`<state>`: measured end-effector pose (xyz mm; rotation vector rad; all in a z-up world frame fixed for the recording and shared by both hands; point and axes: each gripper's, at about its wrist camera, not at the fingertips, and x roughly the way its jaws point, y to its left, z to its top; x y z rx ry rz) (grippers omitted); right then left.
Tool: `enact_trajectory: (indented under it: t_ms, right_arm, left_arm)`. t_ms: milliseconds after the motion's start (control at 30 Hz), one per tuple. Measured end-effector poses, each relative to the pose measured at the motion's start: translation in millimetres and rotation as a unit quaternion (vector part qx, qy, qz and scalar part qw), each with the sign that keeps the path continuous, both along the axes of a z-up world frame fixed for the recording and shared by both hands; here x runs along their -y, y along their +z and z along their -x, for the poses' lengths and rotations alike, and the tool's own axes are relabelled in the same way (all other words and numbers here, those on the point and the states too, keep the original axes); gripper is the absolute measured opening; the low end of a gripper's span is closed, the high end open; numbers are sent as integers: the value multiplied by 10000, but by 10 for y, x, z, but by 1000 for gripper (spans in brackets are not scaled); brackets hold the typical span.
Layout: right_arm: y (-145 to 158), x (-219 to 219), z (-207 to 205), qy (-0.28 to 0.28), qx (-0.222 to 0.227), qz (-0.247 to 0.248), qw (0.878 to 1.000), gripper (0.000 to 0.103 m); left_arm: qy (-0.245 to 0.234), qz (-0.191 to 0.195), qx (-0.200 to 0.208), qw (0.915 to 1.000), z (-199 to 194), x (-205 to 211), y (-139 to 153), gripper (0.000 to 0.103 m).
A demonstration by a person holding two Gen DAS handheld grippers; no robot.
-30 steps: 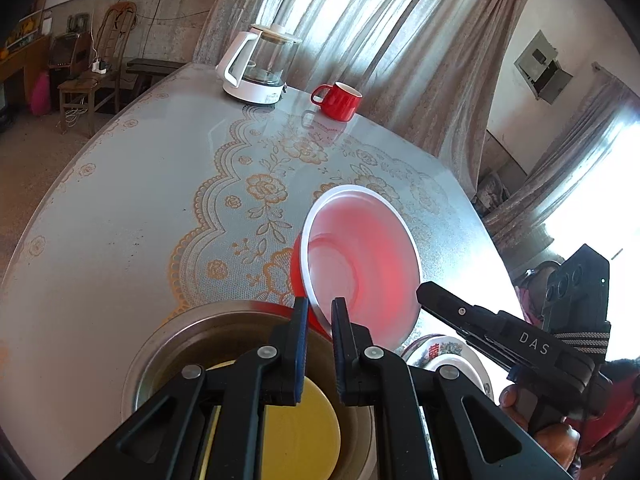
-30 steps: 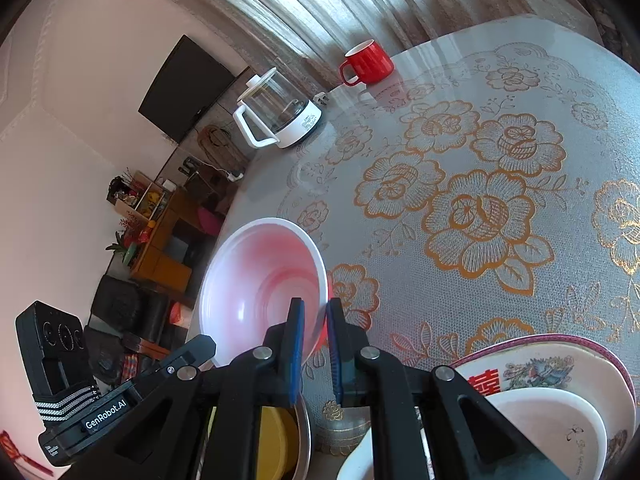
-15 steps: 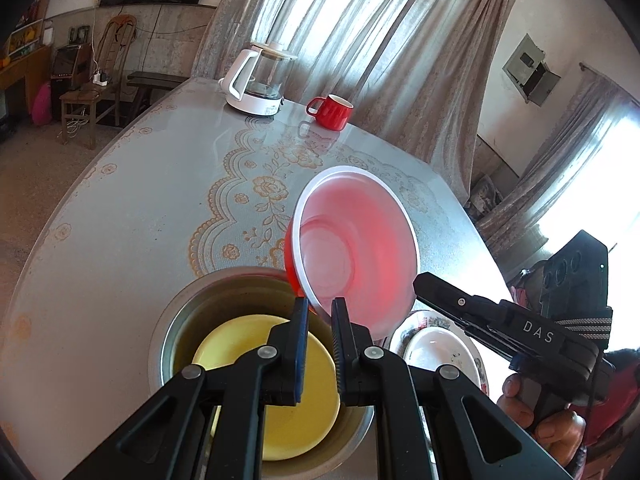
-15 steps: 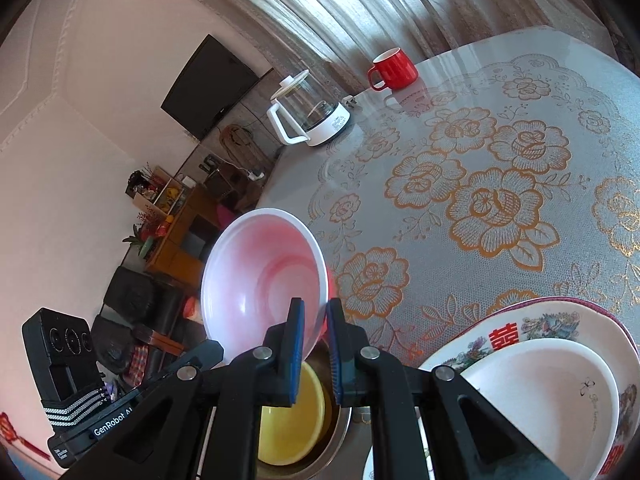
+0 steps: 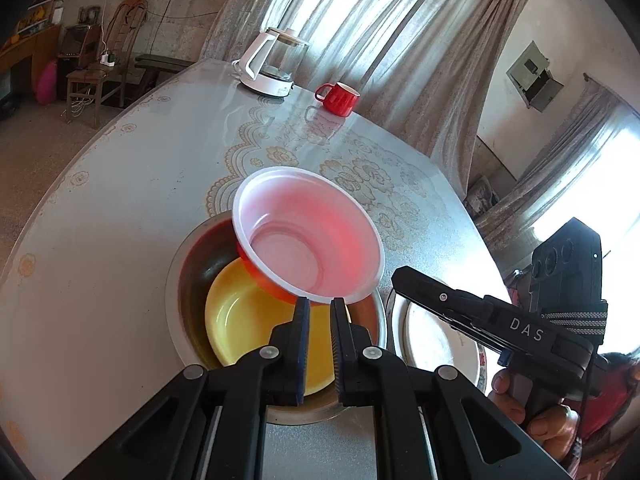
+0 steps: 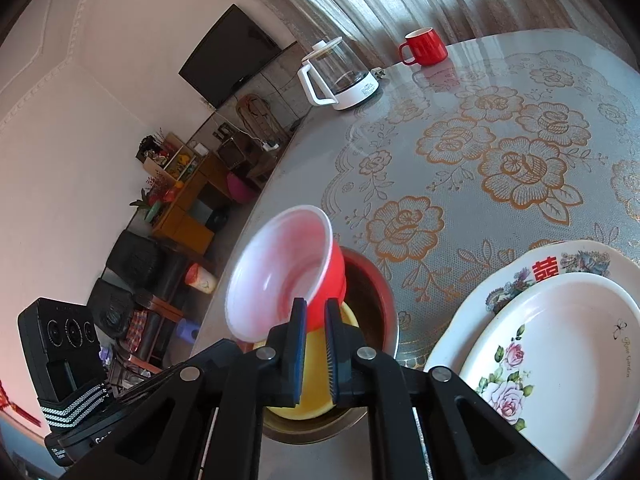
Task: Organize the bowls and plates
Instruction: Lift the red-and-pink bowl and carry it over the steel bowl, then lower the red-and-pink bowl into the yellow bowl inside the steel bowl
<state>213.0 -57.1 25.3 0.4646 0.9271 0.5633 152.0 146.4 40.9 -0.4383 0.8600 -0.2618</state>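
A red bowl with a white inside (image 5: 312, 236) (image 6: 280, 268) hangs tilted over a steel bowl (image 5: 176, 280) (image 6: 390, 320), which holds a yellow bowl (image 5: 240, 320) (image 6: 312, 400). My left gripper (image 5: 319, 304) is shut on the red bowl's near rim. My right gripper (image 6: 315, 306) clamps the rim on the other side, and its jaws are closing with the rim between the pads. In the left wrist view the right gripper (image 5: 400, 276) reaches in from the right.
A decorated plate (image 6: 560, 264) carries a white flowered plate (image 6: 560, 340) (image 5: 432, 344) right of the steel bowl. A glass kettle (image 5: 272, 64) (image 6: 340, 76) and a red mug (image 5: 340, 98) (image 6: 424, 46) stand at the far edge of the table (image 5: 120, 200). A hand (image 5: 540, 420) holds the right gripper.
Both grippers have carried the red bowl from beyond the steel bowl to above it. The yellow bowl and the plates now show more fully.
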Motion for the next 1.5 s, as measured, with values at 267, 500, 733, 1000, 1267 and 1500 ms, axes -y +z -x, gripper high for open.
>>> enact_trajectory:
  t_ms: [267,500,733,1000,1267,1500]
  right_arm:
    - [-85,57,-29,-76,-137,-258,9995,12]
    - [-32,134,-51,-207,-76,-512,9984,29]
    - [-35,-48,-171,-233,-41,-201,9995,21]
    - [-80,-106,-116,-118,-11,-41,9999,10]
    - [-86,-80,-65,-45,-80,-186,9998,9]
    - [-42,-68,86,102,-78,-325,9994,9]
  left_arm:
    - [83,109,-81,9999,32,-38,-69,10]
    - [113,118,12,9999,95,-78,-54,10]
    - [437,216,199,9986,175,-225,-31,10]
    - [430,387,172,9982,76,-258,-98,16]
    - [353,403,300,9981,171,-208,-71,18]
    - [264,548,336,9976,280,-206,-64,22]
